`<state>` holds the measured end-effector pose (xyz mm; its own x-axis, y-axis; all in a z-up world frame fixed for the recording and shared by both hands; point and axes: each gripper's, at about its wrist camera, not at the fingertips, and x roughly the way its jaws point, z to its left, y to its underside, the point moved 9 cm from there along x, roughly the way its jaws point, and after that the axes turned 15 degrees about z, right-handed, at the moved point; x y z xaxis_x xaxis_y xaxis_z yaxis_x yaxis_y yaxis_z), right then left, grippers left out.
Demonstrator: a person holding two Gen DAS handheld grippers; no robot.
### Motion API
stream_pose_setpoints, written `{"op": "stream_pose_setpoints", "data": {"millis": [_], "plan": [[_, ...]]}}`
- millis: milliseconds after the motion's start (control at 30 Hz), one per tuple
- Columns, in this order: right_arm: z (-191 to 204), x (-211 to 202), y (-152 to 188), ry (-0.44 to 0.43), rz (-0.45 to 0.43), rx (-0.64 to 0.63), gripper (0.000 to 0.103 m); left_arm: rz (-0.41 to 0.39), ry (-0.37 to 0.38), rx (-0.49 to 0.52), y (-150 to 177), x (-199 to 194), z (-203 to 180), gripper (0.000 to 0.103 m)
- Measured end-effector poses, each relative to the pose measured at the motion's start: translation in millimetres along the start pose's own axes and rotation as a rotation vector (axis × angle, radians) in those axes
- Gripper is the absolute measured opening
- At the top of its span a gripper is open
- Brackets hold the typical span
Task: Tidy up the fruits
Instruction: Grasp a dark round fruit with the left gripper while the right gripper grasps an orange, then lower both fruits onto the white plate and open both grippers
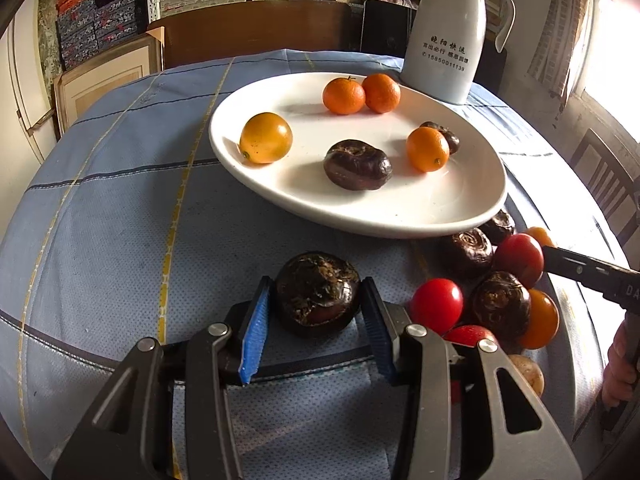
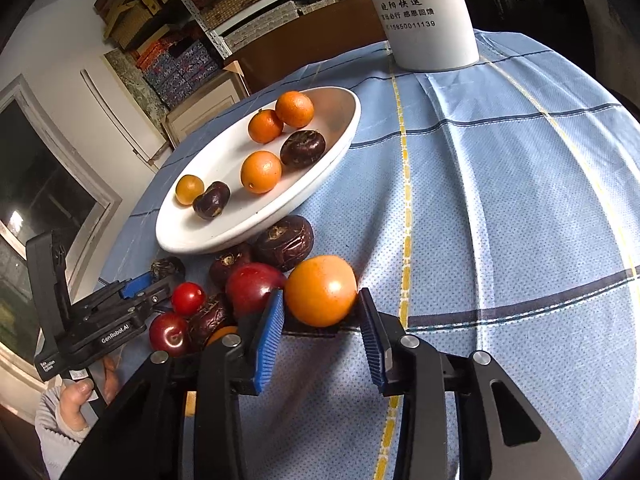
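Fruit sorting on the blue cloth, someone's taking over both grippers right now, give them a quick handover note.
Left gripper: shut on a dark water chestnut on the cloth.
Right gripper: shut on an orange tomato beside the pile.
Done: white plate holds four orange fruits and two dark chestnuts.
Left: move both held pieces, then the loose pile of red tomatoes, chestnuts and orange fruit near the plate's edge.
The white jug stands behind the plate.
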<state>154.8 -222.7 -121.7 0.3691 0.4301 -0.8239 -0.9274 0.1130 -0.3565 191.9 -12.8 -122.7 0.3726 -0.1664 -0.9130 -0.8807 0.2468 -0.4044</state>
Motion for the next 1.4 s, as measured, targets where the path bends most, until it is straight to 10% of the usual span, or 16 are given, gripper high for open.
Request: {"op": "stream_pose_setpoints", "data": {"millis": [300,867,1400], "plan": [[-11,2,-6,-0.132,0.013,0.102,0.039,0.0,0.007,-0.003,1,0,0,0.044],[-5,-32,-10,-0.117,-0.119,0.059,0.037,-0.128,0.026,0.002,9,-45,-13,0.044],[53,7,-135,-0.013,-0.088,-0.064,0.037,-0.072,-0.004,0.0,-128,-5,-10,0.044]]}}
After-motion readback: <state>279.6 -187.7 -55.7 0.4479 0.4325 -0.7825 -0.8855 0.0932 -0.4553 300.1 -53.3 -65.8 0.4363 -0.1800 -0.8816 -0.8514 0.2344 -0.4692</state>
